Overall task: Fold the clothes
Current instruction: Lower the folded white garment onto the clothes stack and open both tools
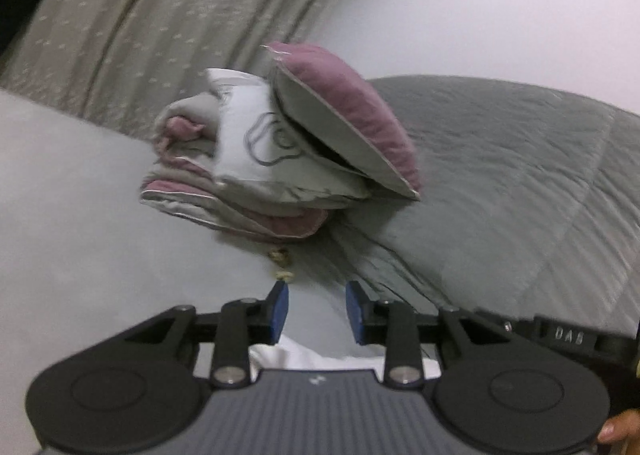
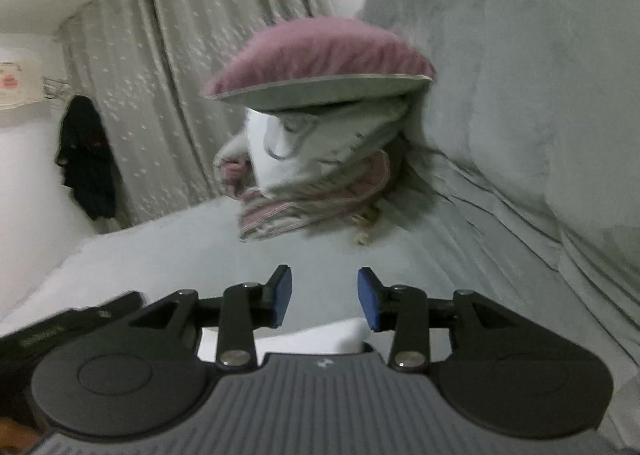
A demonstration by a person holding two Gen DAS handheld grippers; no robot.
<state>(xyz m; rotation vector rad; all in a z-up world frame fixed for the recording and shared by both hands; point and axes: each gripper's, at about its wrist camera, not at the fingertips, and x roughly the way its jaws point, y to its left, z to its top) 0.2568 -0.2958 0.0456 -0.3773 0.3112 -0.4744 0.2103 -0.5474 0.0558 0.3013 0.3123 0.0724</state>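
A white garment [image 1: 304, 357] lies on the pale bed sheet [image 1: 80, 215] just beneath my left gripper [image 1: 316, 311], whose blue pads stand apart with nothing pressed between them. The same white cloth [image 2: 320, 337] shows below my right gripper [image 2: 325, 297], which is also open over the sheet [image 2: 160, 255]. The cloth sits behind the pads in both views, mostly hidden by the gripper bodies.
A pile of pillows and folded bedding [image 1: 256, 159], topped by a mauve cushion [image 1: 352, 103], rests ahead on the bed. A grey quilt [image 1: 500, 183] lies to the right. Patterned curtains [image 2: 168, 75] hang behind, with dark clothing [image 2: 86, 159] hanging at the left. The right gripper's black body [image 1: 568, 335] shows at the edge.
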